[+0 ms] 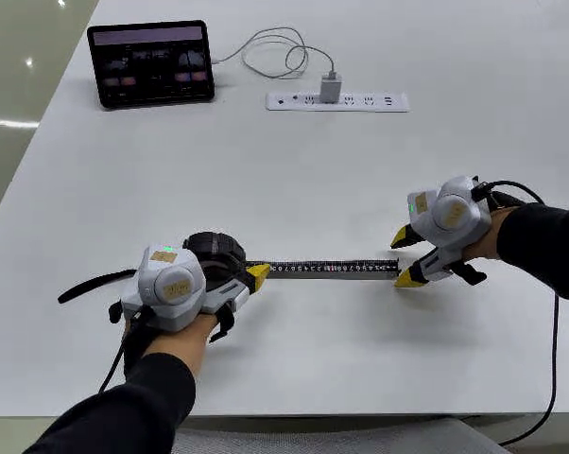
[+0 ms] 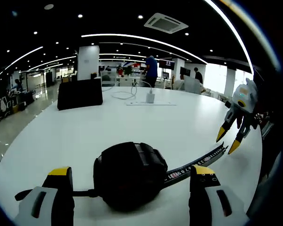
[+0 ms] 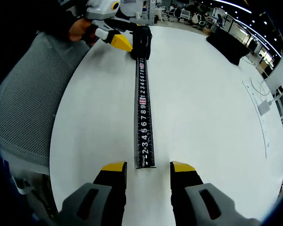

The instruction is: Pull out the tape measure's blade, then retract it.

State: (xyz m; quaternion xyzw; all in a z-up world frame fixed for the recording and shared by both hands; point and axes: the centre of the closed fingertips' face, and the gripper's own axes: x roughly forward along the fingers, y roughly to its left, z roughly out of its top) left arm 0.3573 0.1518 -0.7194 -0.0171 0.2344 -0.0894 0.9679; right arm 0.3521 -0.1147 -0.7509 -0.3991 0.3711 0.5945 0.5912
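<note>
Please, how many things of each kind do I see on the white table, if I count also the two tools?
tape measure: 1
tablet: 1
power strip: 1
charger with its cable: 1
tools: 2, the left tool and the right tool
Total: 6

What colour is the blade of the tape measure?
The blade is black with white numerals and a red mark, clearest in the right gripper view.
</note>
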